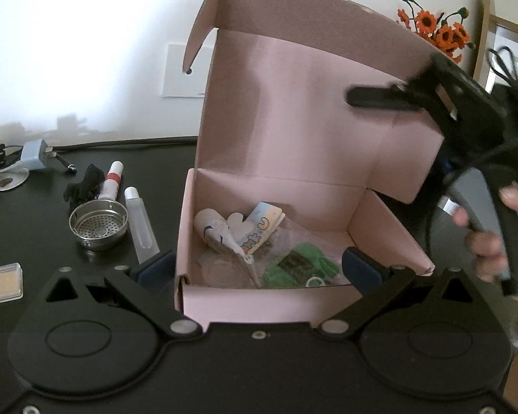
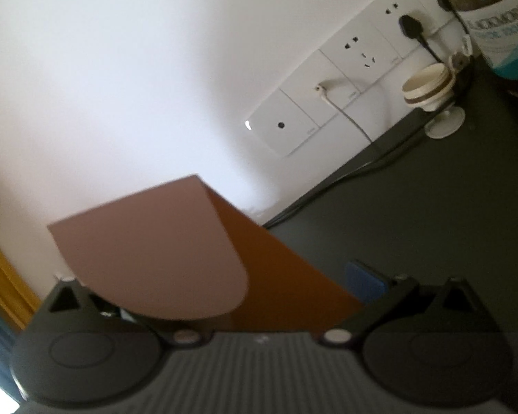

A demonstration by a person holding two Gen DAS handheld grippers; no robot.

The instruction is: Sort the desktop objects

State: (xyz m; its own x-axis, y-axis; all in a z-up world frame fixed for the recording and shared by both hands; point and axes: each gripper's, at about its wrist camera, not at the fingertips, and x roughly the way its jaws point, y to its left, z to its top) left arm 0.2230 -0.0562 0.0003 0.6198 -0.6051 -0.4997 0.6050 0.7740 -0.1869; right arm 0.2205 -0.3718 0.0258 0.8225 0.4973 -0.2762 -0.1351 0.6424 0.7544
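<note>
Nearest the left wrist camera, the left gripper (image 1: 259,269) had its two blue-padded fingers spread wide apart, one on each side of the near wall of the pink cardboard box (image 1: 224,296), gripping nothing. That box sat on the black table (image 1: 34,214) with its lid (image 1: 293,79) standing upright at the far side. Inside lay a white tube (image 1: 221,234), a printed card (image 1: 259,231), a green packet (image 1: 300,265) and some clear wrapping.

Left of the box, on the table, were a clear tube with a white cap (image 1: 140,224), a metal strainer (image 1: 98,226) just beside it, a red-and-white tube (image 1: 112,181) farther back, a crumpled black item (image 1: 86,186), a grey plug adapter (image 1: 36,155) and a small compact case (image 1: 1,284) at the near left edge.

At the right, a person's hand (image 1: 490,241) held the right gripper (image 2: 241,293) raised beside the lid. In its own view its fingers stood apart, with a rounded flap of the box between them, though I cannot tell whether either touched it. Beyond were wall sockets (image 2: 362,58) and a dark bottle (image 2: 500,17) at the far right.
</note>
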